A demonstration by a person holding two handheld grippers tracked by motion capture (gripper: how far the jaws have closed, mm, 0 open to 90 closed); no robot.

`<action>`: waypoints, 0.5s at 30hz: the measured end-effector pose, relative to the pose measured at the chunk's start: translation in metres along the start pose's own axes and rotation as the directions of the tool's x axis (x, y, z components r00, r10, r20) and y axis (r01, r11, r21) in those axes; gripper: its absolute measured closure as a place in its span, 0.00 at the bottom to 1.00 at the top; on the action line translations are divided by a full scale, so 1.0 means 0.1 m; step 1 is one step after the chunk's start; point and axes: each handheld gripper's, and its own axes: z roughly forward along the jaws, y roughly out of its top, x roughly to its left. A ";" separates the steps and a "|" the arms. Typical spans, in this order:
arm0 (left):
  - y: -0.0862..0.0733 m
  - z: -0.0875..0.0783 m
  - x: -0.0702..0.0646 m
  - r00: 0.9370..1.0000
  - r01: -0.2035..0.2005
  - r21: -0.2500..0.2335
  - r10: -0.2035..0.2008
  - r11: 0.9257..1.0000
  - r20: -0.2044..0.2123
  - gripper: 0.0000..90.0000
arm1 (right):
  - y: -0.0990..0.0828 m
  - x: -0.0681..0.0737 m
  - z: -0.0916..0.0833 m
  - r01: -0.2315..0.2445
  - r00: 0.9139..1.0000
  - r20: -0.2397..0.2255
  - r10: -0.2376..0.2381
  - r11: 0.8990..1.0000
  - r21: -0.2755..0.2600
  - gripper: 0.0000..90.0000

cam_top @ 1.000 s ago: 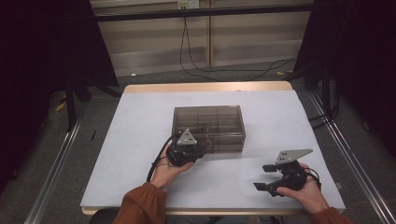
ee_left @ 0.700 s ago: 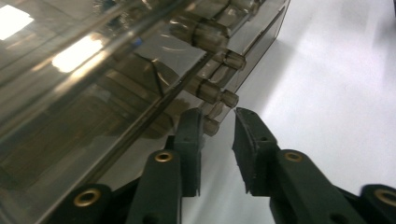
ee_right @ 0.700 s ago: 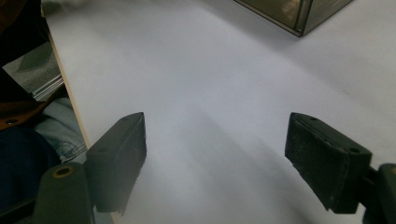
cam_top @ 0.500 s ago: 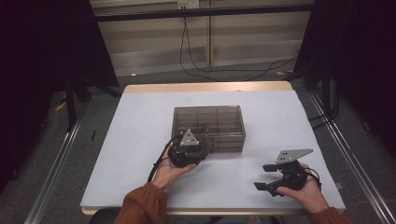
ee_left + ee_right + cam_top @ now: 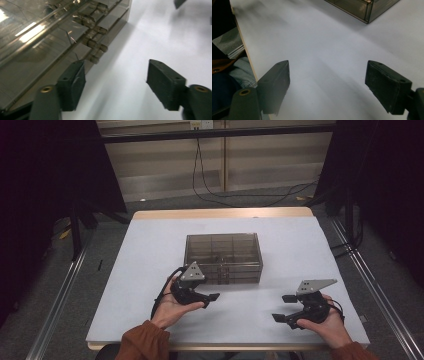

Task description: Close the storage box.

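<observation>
A smoky clear compartment box (image 5: 223,257) with its lid down sits in the middle of the white table. My left gripper (image 5: 209,296) lies just in front of the box's front left part, jaws pointing right. In the left gripper view the jaws (image 5: 117,82) stand open over bare table, and they have just been opening. The box's front wall (image 5: 50,50), with clear hinge-like knuckles (image 5: 95,42), runs beside the left pad (image 5: 73,85). My right gripper (image 5: 280,308) rests near the table's front right, open with nothing between its pads (image 5: 327,82). The box corner (image 5: 362,7) shows far ahead of it.
The white table top (image 5: 150,250) has a wooden edge (image 5: 220,213) at the back. Cables (image 5: 240,195) lie on the floor beyond it. Metal rails (image 5: 370,285) run along both sides. The table's front edge (image 5: 244,47) is close to the right gripper's left jaw.
The left gripper has drawn back a little from the box front toward the person and its jaws have spread apart. The right gripper has stayed where it was.
</observation>
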 end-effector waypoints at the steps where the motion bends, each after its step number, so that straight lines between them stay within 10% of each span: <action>1: -0.01 -0.03 -0.01 1.000 -0.002 0.010 0.002 1.000 -0.003 0.29 | 0.00 0.00 0.00 -0.001 1.000 0.002 0.001 1.000 -0.001 0.22; 15: -0.25 -0.44 0.10 0.995 0.051 0.021 -0.049 0.998 -0.083 0.11 | 0.01 -0.04 -0.04 -0.026 0.999 0.029 0.027 0.999 -0.035 0.17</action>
